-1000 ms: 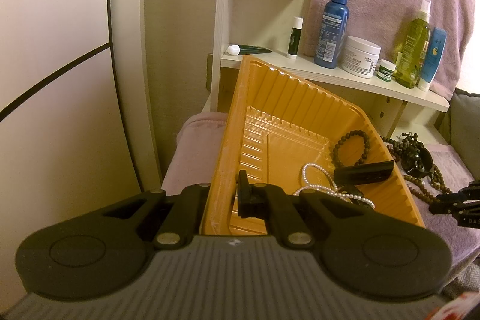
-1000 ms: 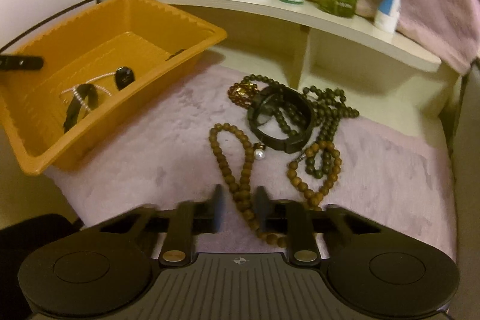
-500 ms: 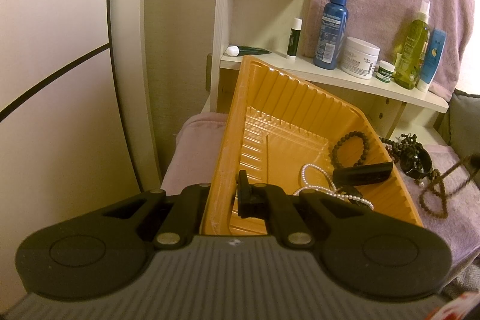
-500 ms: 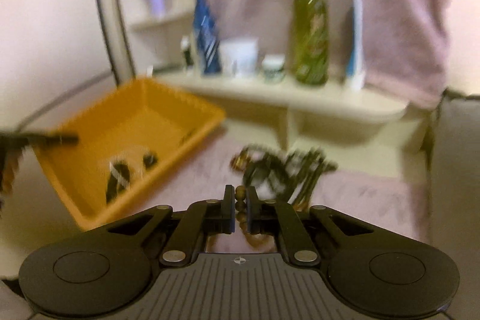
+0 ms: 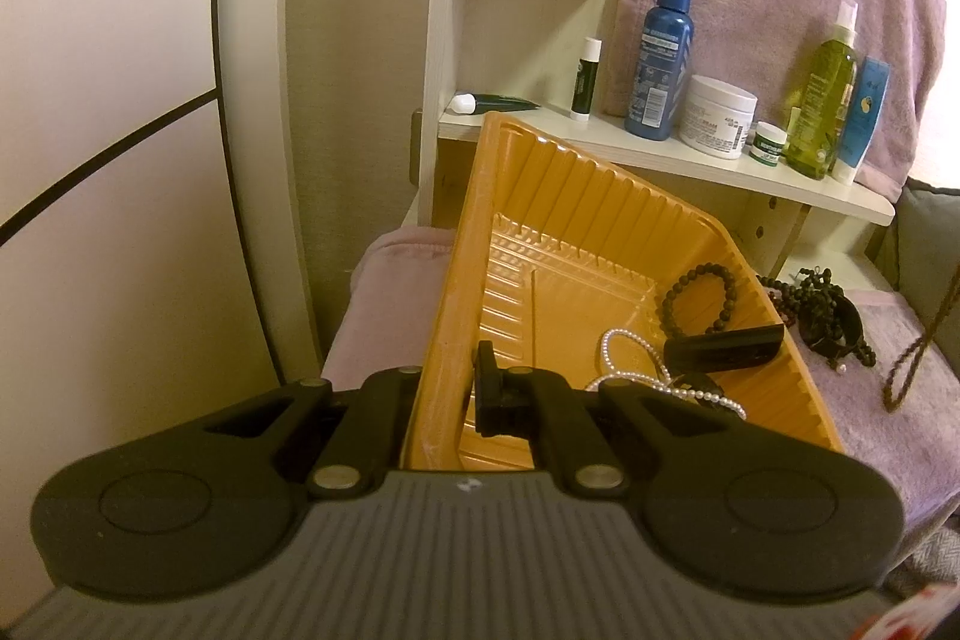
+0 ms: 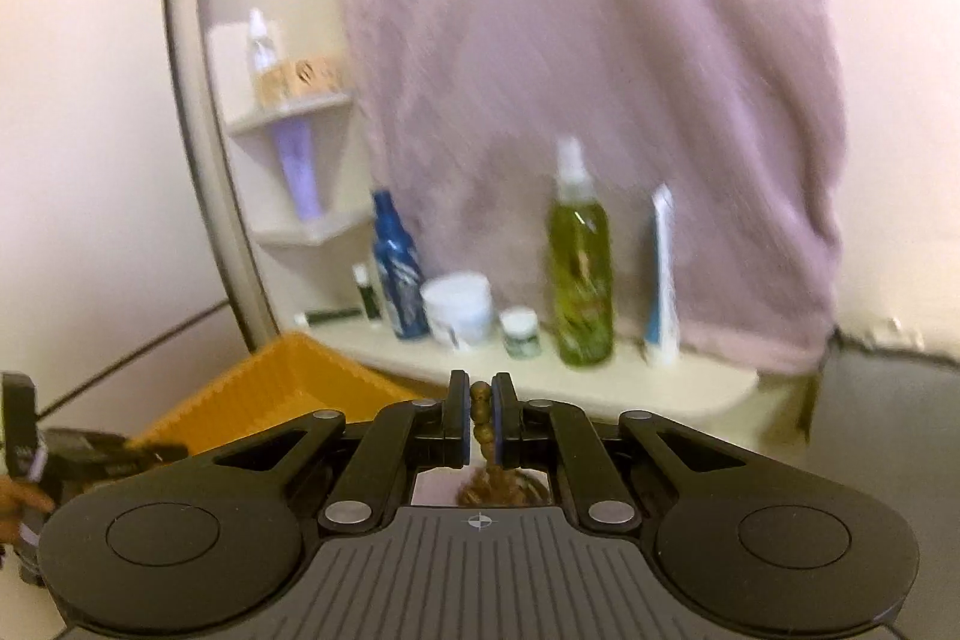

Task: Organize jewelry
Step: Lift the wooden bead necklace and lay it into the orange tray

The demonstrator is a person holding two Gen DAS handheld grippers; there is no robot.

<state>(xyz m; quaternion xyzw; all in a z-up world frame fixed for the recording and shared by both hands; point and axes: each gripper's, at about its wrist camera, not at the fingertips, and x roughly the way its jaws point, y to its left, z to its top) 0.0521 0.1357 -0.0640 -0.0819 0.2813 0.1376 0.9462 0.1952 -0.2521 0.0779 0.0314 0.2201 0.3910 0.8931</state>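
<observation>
My left gripper [image 5: 447, 388] is shut on the near rim of the orange tray [image 5: 540, 196], holding it tilted. Inside the tray lie a dark bead bracelet [image 5: 699, 295], a pearl strand [image 5: 636, 370] and a black band [image 5: 726, 346]. My right gripper [image 6: 479, 409] is shut on a brown wooden bead necklace [image 6: 483, 430] and holds it up in the air; the strand hangs down below the jaws. In the left wrist view that hanging necklace [image 5: 912, 364] shows at the right edge. A pile of dark beads with a black bangle [image 5: 831, 316] stays on the pink cloth [image 5: 888, 436].
A white shelf [image 5: 690, 154] behind the tray carries a blue spray bottle [image 5: 660, 58], a white jar [image 5: 717, 115], a green bottle [image 5: 825, 112] and a tube. A mauve towel [image 6: 600, 100] hangs over the shelf. In the right wrist view a hand [image 6: 24, 496] on the left gripper sits at lower left.
My right gripper closed on the brown bead necklace and lifted it well above the cloth, tilting up toward the shelf. The left gripper and tray have not moved.
</observation>
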